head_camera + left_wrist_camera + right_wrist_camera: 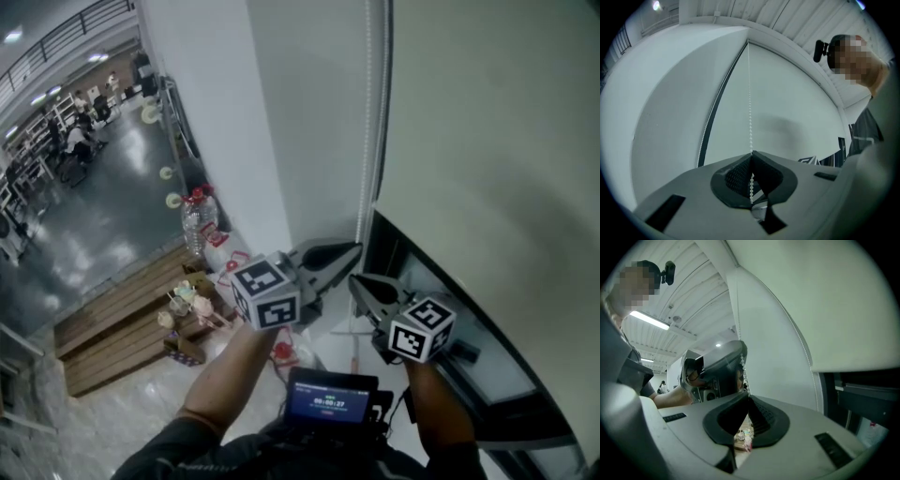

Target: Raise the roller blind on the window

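The white roller blind (487,122) hangs over the window at the right, its bottom edge above the dark glass. A white bead chain (368,141) runs down along the blind's left side. My left gripper (354,249) is shut on the chain (750,93), which passes between its pads (740,176). Just below it, my right gripper (356,279) is shut as well. In the right gripper view the chain (743,373) comes straight down from the left gripper to the right gripper's (748,395) closed tips. The blind (825,301) fills the upper right there.
A white wall pillar (225,122) stands left of the chain. The dark window frame (441,319) shows under the blind. Water bottles (199,217) and a wooden platform (122,319) lie on the floor at the left. A small screen (330,398) sits at the person's chest.
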